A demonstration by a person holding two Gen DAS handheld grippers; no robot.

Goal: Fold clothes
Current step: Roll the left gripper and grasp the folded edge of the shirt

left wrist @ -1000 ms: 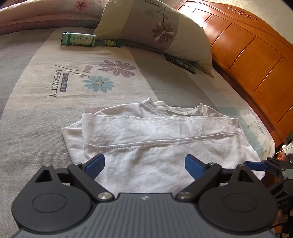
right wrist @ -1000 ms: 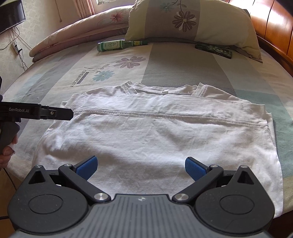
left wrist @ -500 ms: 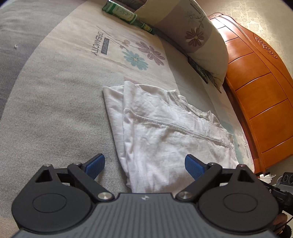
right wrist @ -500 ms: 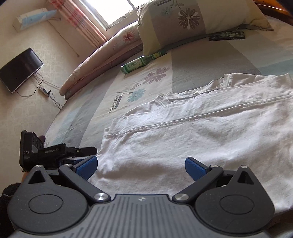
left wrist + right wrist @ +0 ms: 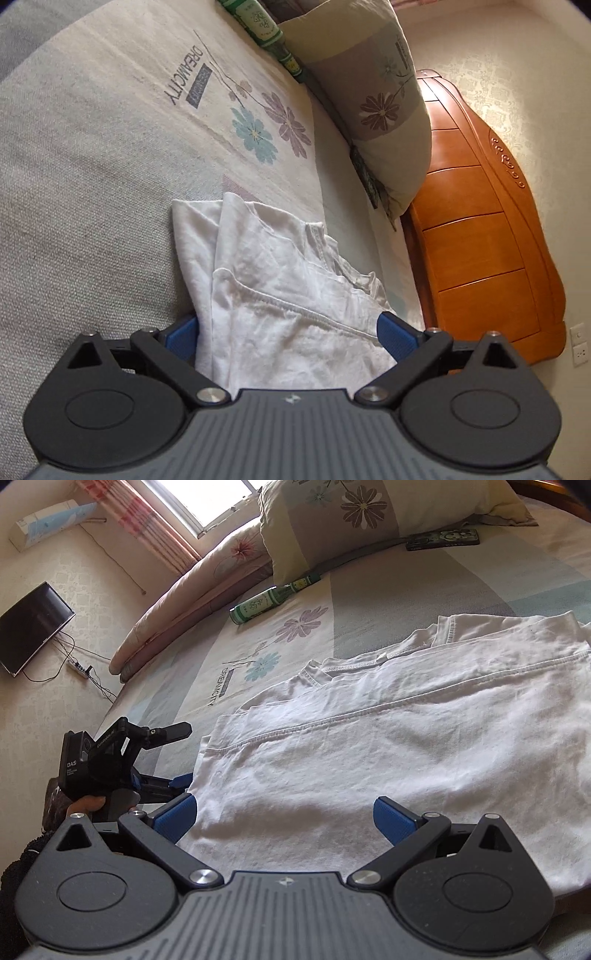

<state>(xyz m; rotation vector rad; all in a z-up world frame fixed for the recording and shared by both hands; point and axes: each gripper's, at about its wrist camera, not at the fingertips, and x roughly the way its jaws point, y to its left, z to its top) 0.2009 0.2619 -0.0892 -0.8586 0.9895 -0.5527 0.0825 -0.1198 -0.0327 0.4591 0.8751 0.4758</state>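
The left gripper [image 5: 288,332] is spread wide at the near left edge of the white shirt [image 5: 280,295], its blue pads either side of the cloth, not pinching it. The right gripper [image 5: 284,812] is likewise spread over the shirt's near hem. The shirt lies partly folded on the flowered bedsheet [image 5: 280,602], with a green bottle [image 5: 266,603] and pillow [image 5: 354,513] beyond.

Left gripper [image 5: 288,334]: jaws spread wide, blue pads [image 5: 393,338] apart, body rolled to one side, set low; seen side-on from the right wrist camera, gripped by a hand [image 5: 88,805]. Right gripper [image 5: 284,816]: jaws spread wide, blue pads [image 5: 391,819] apart, held low and level.
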